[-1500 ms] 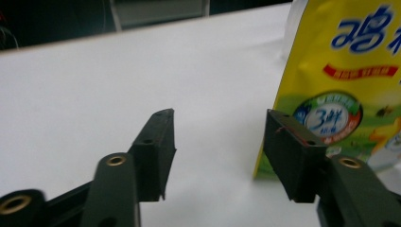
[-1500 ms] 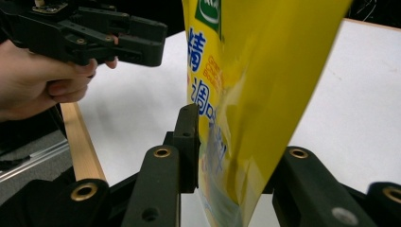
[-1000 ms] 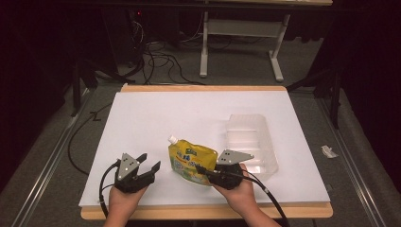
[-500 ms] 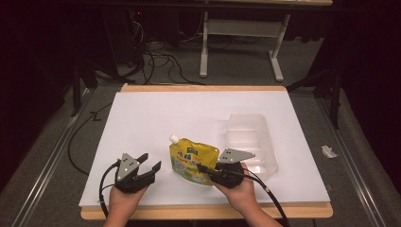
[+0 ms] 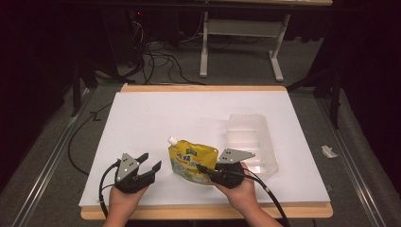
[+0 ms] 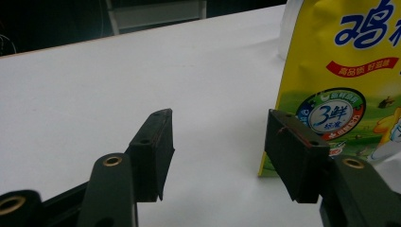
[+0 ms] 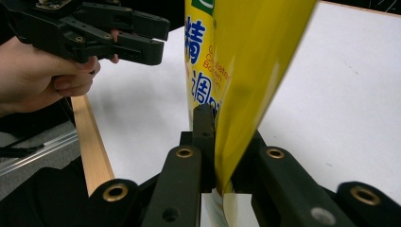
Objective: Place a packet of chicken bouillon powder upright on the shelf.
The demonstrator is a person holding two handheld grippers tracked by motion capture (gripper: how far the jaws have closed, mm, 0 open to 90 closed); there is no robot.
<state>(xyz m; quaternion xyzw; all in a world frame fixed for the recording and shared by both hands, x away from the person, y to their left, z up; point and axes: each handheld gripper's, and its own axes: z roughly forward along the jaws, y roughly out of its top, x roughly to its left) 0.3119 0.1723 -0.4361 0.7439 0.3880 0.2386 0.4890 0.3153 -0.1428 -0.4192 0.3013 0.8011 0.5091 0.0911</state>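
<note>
your right gripper (image 5: pixel 204 169) is clamped on the edge of the yellow pouch (image 5: pixel 191 161), which stands near the table's (image 5: pixel 156 113) front edge beside the clear tray (image 5: pixel 250 137). your left gripper (image 5: pixel 150 163) waits half open and empty. grasp done; i judge the move into the tray remains.

The yellow spouted pouch (image 5: pixel 191 163) stands near the table's front edge, tilted (white cap at its upper left). Its lower right edge is pinched, its printed face blue-lettered.
</note>
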